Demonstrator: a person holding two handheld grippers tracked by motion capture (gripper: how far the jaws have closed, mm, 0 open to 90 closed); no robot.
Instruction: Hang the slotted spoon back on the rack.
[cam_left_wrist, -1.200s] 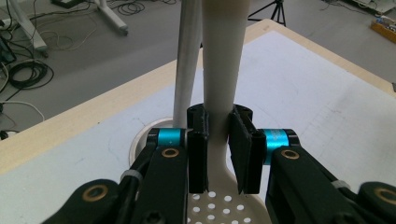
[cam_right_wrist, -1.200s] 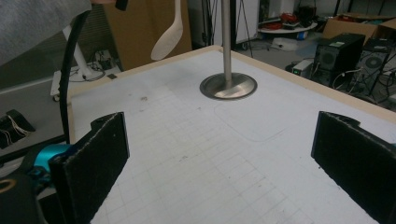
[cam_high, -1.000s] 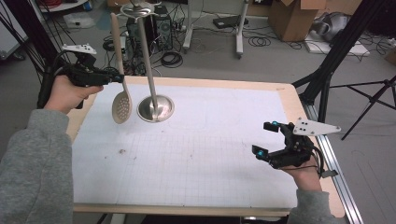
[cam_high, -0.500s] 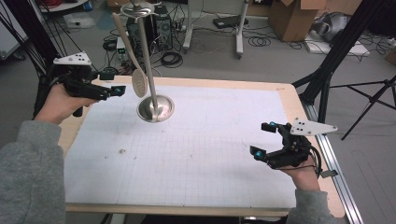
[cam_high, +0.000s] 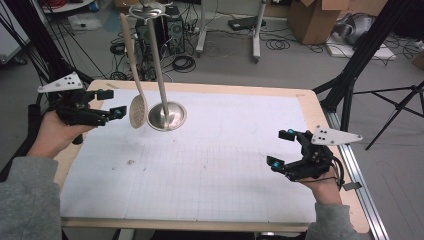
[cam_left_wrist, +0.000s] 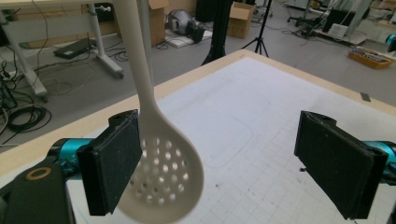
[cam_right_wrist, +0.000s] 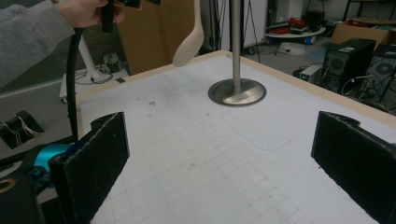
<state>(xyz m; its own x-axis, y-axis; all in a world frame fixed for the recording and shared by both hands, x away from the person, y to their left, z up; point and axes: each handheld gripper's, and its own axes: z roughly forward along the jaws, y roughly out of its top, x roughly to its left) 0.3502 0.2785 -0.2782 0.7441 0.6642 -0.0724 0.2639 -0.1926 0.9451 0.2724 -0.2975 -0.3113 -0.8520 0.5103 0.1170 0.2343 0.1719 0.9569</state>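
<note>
A pale slotted spoon (cam_high: 137, 111) hangs by its handle from the top of a metal stand (cam_high: 159, 75) with a round base, at the table's far left. My left gripper (cam_high: 113, 103) is just left of the spoon's bowl. Its jaws have just been opening and stand wide, gripping nothing. In the left gripper view the spoon's bowl (cam_left_wrist: 161, 172) dangles just beyond the left jaw, free of both pads. My right gripper (cam_high: 280, 147) is open over the mat at the right, far from the stand (cam_right_wrist: 236, 91) and spoon (cam_right_wrist: 189, 44).
A white gridded mat (cam_high: 210, 165) covers the wooden table, with a small speck of debris (cam_high: 131, 162) at front left. Black tripod legs (cam_high: 350, 85) stand off the table's right corner. Cables, boxes and computer cases crowd the floor behind.
The left gripper opened, let go of the spoon and drew back to the left. The spoon now hangs free from the stand and has swung. The right gripper stayed put.
</note>
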